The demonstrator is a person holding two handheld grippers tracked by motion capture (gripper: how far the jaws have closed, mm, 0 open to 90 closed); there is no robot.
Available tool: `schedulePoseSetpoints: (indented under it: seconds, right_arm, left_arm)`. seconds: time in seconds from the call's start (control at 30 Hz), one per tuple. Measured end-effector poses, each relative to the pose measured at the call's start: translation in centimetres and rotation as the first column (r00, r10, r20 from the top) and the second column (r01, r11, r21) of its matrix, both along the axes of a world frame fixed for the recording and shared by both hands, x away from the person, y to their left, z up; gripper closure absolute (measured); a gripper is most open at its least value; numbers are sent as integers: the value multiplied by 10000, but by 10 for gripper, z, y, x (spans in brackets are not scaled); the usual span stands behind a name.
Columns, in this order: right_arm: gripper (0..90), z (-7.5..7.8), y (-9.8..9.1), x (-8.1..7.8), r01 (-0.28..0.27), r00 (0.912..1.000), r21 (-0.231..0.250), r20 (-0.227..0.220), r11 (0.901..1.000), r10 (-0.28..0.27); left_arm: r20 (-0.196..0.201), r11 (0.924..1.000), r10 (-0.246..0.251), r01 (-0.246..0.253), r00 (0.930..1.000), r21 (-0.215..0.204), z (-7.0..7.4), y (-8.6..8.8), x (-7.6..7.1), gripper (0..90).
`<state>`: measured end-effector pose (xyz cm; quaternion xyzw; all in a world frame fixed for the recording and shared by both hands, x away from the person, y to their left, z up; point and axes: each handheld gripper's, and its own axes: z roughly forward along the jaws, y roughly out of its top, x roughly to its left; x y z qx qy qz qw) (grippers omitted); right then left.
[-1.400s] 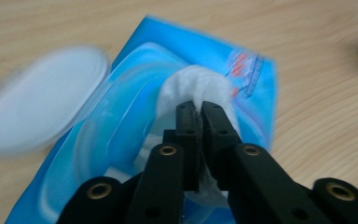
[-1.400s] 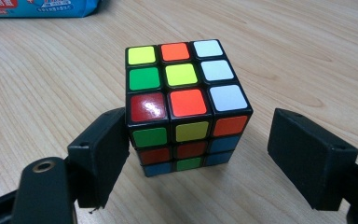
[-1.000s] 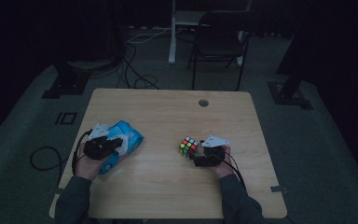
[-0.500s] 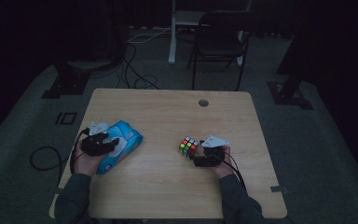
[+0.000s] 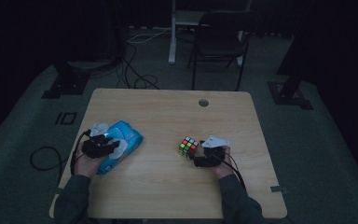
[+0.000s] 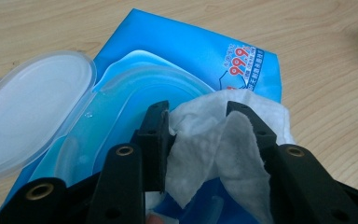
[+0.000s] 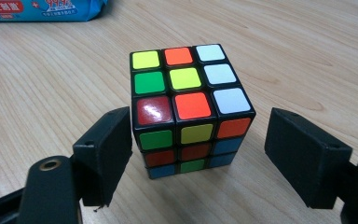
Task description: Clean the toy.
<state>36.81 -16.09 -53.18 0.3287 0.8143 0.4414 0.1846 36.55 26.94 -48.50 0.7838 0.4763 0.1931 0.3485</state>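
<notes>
A crumpled white wipe (image 6: 214,140) is seen sticking up from a glossy blue pack of wipes (image 6: 177,60), whose clear oval plastic lid (image 6: 32,112) is flipped open on the wooden table (image 5: 168,112) at the person's left. The wipe lies between the parted jaws of the left gripper (image 6: 198,109), which have just been closing; a firm pinch cannot be told. The right gripper (image 7: 198,154) is held with jaws apart either side of a scrambled puzzle cube (image 7: 191,107), the left one touching it or nearly so, the other clear.
</notes>
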Motion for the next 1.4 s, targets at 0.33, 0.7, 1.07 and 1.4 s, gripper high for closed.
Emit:
schedulePoseSetpoints:
  seconds: [0.33, 0.7, 1.07, 1.4]
  right_arm:
    - [232, 0, -2, 0, 25, 10000, 84, 5, 10000, -25]
    - [232, 0, -2, 0, 24, 10000, 98, 3, 9999, -24]
    - [235, 1, -2, 0, 3, 10000, 118, 31, 9999, -3]
    - [236, 0, -2, 0, -14, 10000, 119, 6, 9999, 14]
  left_arm:
    - [-21, 9999, -3, 3, 10000, -112, 8, 0, 1, 741]
    - [-188, 9966, 60, -75, 9998, -821, 9, 11, 7, 814]
    - [359, 9830, -1006, 1049, 9943, -1506, 23, -3, 1, 892]
    - [1121, 9439, -1792, 2030, 9774, -2605, 38, -9, -4, 890]
